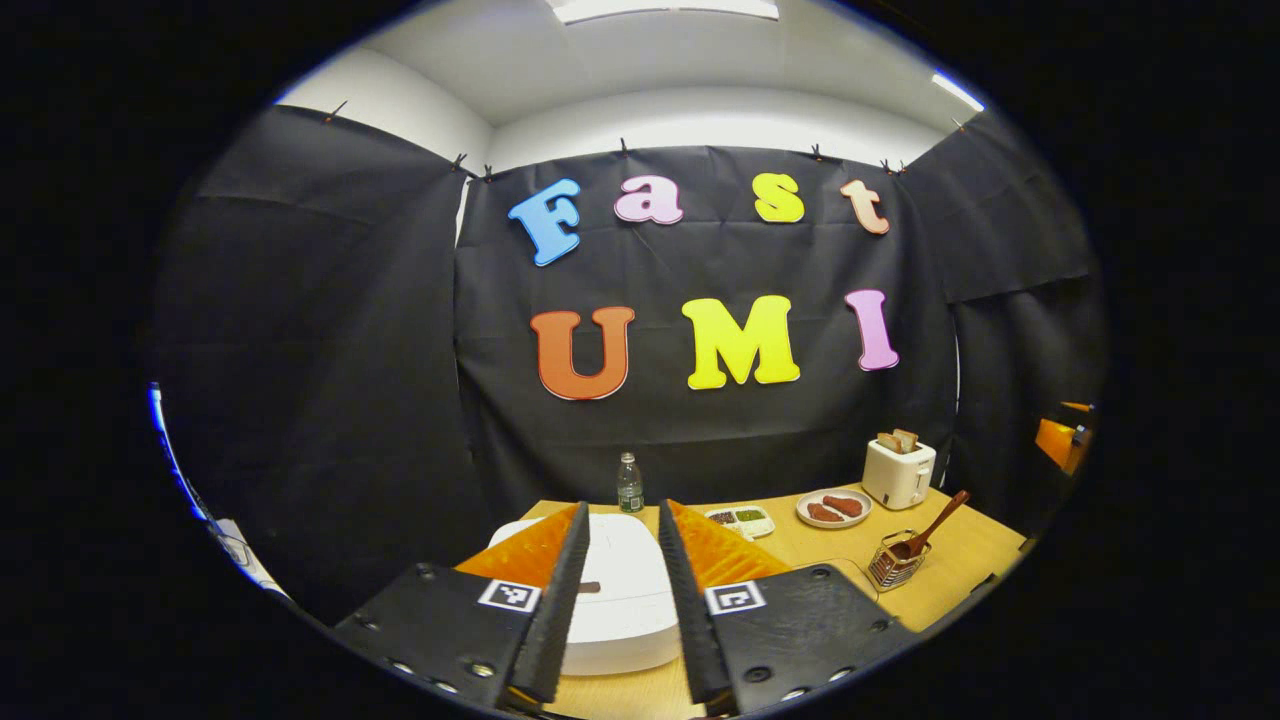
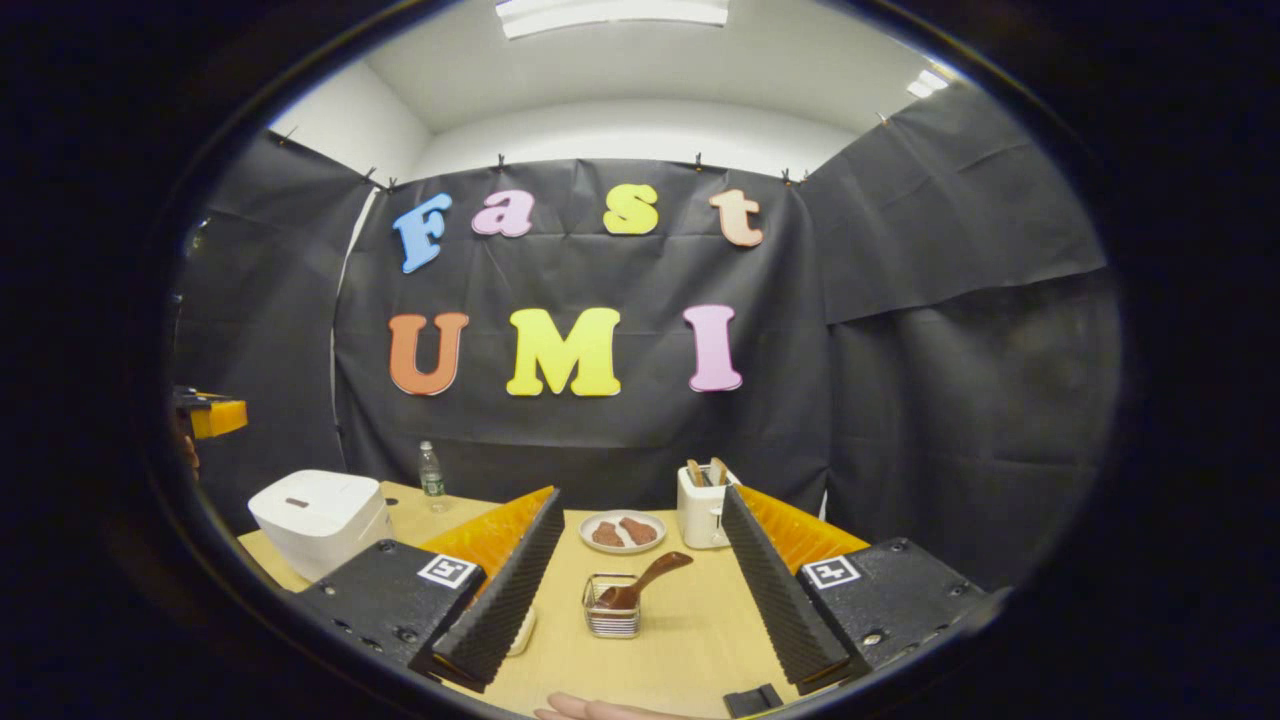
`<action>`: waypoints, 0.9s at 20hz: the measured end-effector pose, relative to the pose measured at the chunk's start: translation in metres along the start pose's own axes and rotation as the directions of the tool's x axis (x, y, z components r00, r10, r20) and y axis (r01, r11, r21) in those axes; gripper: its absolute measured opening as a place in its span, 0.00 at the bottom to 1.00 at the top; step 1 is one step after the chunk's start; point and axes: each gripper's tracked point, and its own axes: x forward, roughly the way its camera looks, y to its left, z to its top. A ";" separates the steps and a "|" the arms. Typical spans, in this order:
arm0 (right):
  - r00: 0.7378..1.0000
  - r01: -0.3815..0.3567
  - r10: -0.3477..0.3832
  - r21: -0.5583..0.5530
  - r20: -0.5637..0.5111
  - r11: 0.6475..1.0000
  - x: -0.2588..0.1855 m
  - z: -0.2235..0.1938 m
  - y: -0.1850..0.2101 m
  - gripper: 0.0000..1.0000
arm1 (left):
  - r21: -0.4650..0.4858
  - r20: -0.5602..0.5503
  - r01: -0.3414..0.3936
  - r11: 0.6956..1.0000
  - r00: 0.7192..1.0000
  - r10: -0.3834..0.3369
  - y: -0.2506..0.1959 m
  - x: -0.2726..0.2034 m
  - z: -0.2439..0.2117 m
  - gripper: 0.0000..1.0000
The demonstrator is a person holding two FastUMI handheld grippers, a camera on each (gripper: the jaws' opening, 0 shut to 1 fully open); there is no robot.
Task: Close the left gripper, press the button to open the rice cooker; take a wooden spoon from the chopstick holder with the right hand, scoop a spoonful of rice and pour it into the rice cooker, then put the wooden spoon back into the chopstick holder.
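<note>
first step not begun, by the look of it. the left gripper hangs just before the white cooker, jaws apart, lid still down; it must shut them, then push the dark button on the lid. the right gripper waits with jaws wide, lined up on the wire holder with the spoon leaning in it. farther back on the worktop stand a plate, toaster and bottle; nothing blocks either path.
</note>
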 end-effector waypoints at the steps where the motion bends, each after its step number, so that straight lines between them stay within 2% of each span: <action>1: 1.000 0.000 0.000 0.004 -0.004 1.000 0.000 -0.002 -0.003 1.00 | -0.006 -0.013 0.003 1.000 1.000 -0.003 -0.003 0.001 -0.002 0.25; 2: 1.000 0.001 -0.001 0.006 -0.007 1.000 0.000 -0.005 -0.006 1.00 | -0.005 -0.026 -0.006 1.000 1.000 0.006 0.000 0.003 -0.005 0.34; 5: 1.000 0.013 -0.012 0.009 -0.016 1.000 0.002 -0.010 -0.017 1.00 | -0.005 -0.021 -0.018 1.000 1.000 0.018 0.007 0.010 -0.005 0.38; 6: 1.000 0.017 -0.017 0.011 -0.018 1.000 0.002 -0.012 -0.021 1.00 | -0.023 -0.034 -0.001 1.000 0.999 0.000 0.002 0.010 -0.007 0.10; 8: 1.000 0.019 -0.019 0.015 -0.022 1.000 0.002 -0.016 -0.025 1.00 | -0.031 -0.070 -0.017 0.999 0.997 0.015 0.010 0.023 -0.022 0.08; 11: 0.999 0.023 -0.023 0.023 -0.024 0.999 0.004 -0.020 -0.032 1.00 | 0.009 -0.111 -0.038 0.999 0.993 0.039 0.019 0.037 -0.035 0.08; 13: 0.999 0.025 -0.024 0.025 -0.033 0.999 0.006 -0.025 -0.035 1.00 | -0.008 -0.152 -0.033 0.999 0.988 0.032 0.021 0.047 -0.046 0.08; 14: 0.999 0.027 -0.026 0.027 -0.039 0.999 0.008 -0.029 -0.037 1.00 | -0.012 -0.179 -0.028 1.000 0.983 0.025 0.019 0.052 -0.058 0.00; 18: 0.998 0.028 -0.027 0.029 -0.049 0.999 0.013 -0.039 -0.041 1.00 | -0.022 -0.279 -0.050 0.999 0.959 0.042 0.030 0.068 -0.093 0.00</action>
